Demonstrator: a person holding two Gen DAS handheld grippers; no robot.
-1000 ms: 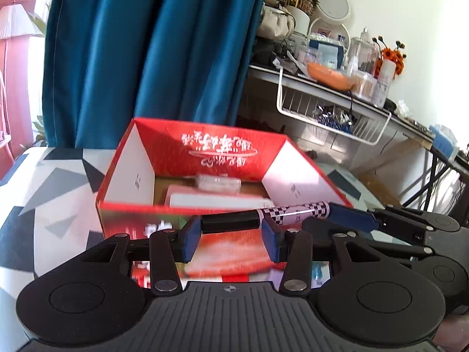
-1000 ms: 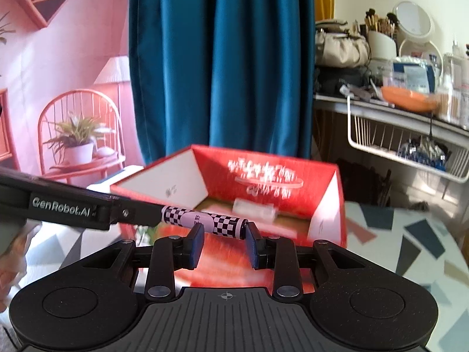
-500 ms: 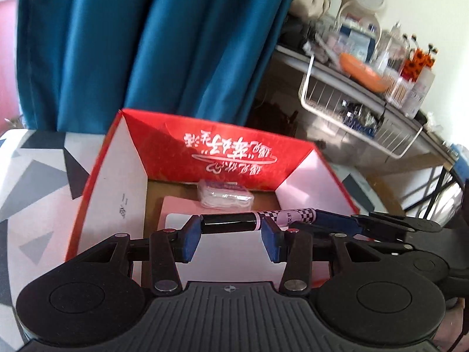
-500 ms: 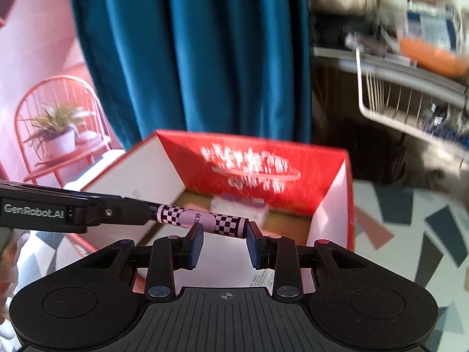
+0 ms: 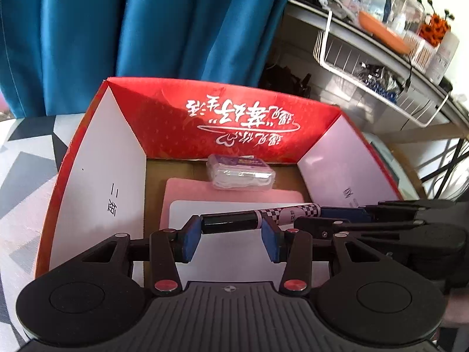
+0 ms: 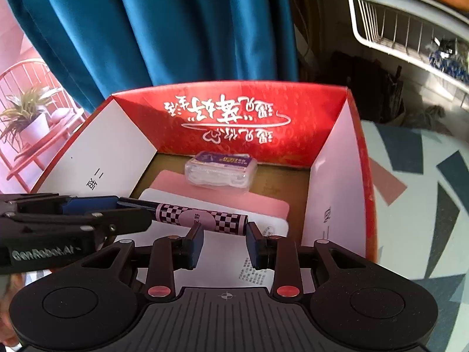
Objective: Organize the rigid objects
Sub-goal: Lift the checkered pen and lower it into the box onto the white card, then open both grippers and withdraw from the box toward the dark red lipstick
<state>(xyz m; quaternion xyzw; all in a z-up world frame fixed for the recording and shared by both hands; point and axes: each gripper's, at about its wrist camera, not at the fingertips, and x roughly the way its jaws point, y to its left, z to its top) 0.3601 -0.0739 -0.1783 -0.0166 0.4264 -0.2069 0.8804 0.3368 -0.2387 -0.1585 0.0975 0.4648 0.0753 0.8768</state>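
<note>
Both grippers share one pen point(image 5: 258, 220) over the red box point(image 5: 228, 123); left gripper point(image 5: 231, 234) fingers clench its black end; right gripper point(image 6: 224, 242) fingers clench the checkered end; below lie white cards point(image 6: 234, 261) and a clear packet point(image 6: 221, 173) on the box floor.

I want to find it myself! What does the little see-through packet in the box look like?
Look into the open red cardboard box with white writing in front of the blue curtain. By its far wall lies a small clear plastic packet with a purple label, partly on a pink card. It is the only see-through thing there.
</note>
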